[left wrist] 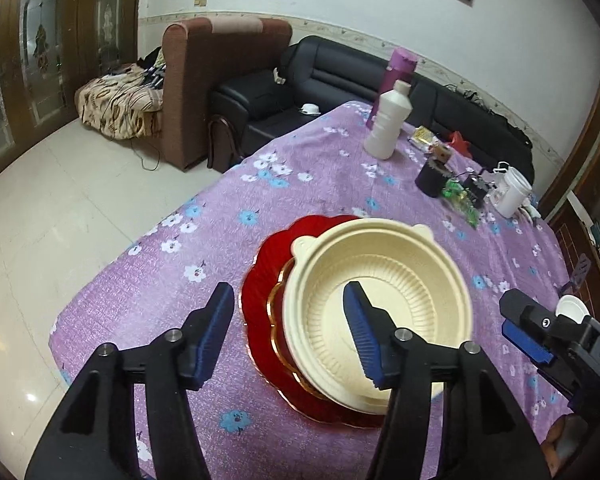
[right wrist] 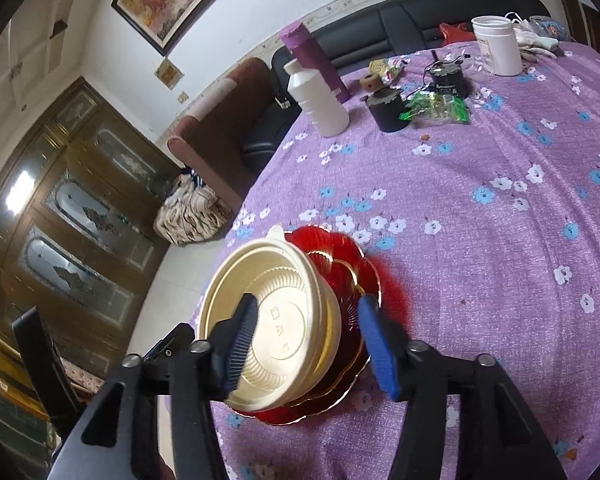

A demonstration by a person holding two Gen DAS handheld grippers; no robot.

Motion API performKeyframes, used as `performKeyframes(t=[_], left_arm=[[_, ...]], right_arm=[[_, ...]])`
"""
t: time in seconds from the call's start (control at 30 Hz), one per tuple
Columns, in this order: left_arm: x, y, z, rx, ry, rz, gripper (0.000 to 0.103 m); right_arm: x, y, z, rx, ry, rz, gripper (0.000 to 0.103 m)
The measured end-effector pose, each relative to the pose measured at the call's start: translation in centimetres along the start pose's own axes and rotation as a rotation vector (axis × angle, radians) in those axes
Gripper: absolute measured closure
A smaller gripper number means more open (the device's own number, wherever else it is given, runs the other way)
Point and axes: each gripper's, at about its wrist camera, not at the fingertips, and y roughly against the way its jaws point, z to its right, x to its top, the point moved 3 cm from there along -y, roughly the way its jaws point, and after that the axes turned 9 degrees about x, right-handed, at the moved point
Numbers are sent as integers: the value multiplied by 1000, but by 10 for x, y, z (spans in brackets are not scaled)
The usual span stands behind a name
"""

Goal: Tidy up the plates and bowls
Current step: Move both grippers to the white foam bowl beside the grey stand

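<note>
A cream plastic bowl (left wrist: 376,304) sits stacked on red scalloped plates with gold rims (left wrist: 260,308) on the purple flowered tablecloth. My left gripper (left wrist: 290,334) is open above the stack's left side, one finger over the bowl, holding nothing. In the right wrist view the cream bowl (right wrist: 276,320) sits on the red plates (right wrist: 340,264), and my right gripper (right wrist: 312,344) is open around the bowl's near side. The right gripper also shows at the right edge of the left wrist view (left wrist: 540,340).
At the table's far end stand a white bottle (left wrist: 388,122), a purple flask (left wrist: 398,68), a dark cup (left wrist: 432,180), a white jar (left wrist: 514,192) and snack wrappers (left wrist: 460,196). The table edge (left wrist: 148,240) drops to tiled floor on the left. Sofas stand behind.
</note>
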Motion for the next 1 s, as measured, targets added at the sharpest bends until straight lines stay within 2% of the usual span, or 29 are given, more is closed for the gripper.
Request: performKeyframes(t=[0.03, 0.1, 0.27, 0.4, 0.43, 0.5, 0.63, 0.73, 0.87, 1.0], left_arm=[[1, 4, 2, -10, -1, 4, 43], [3, 10, 7, -21, -1, 18, 33], [4, 29, 39, -81, -59, 53, 31], [0, 41, 85, -185, -123, 45, 26], [-4, 43, 105, -229, -161, 31, 26], [-11, 46, 136, -270, -226, 15, 26], [-30, 43, 213, -365, -360, -60, 26], [-41, 35, 259, -410, -416, -129, 26], [-60, 17, 324, -518, -460, -270, 27], [-71, 0, 374, -580, -451, -382, 27]], right_arm=[[1, 4, 2, 11, -5, 8, 35], [3, 16, 9, 25, -23, 31, 33], [5, 49, 37, 28, -78, 71, 28], [2, 77, 66, 6, -128, 95, 28], [1, 88, 76, -9, -137, 104, 28], [-1, 110, 95, -42, -164, 126, 28], [3, 158, 138, -116, -223, 196, 28], [9, 197, 177, -186, -285, 258, 28], [19, 245, 227, -299, -368, 342, 28], [28, 269, 266, -355, -442, 379, 26]])
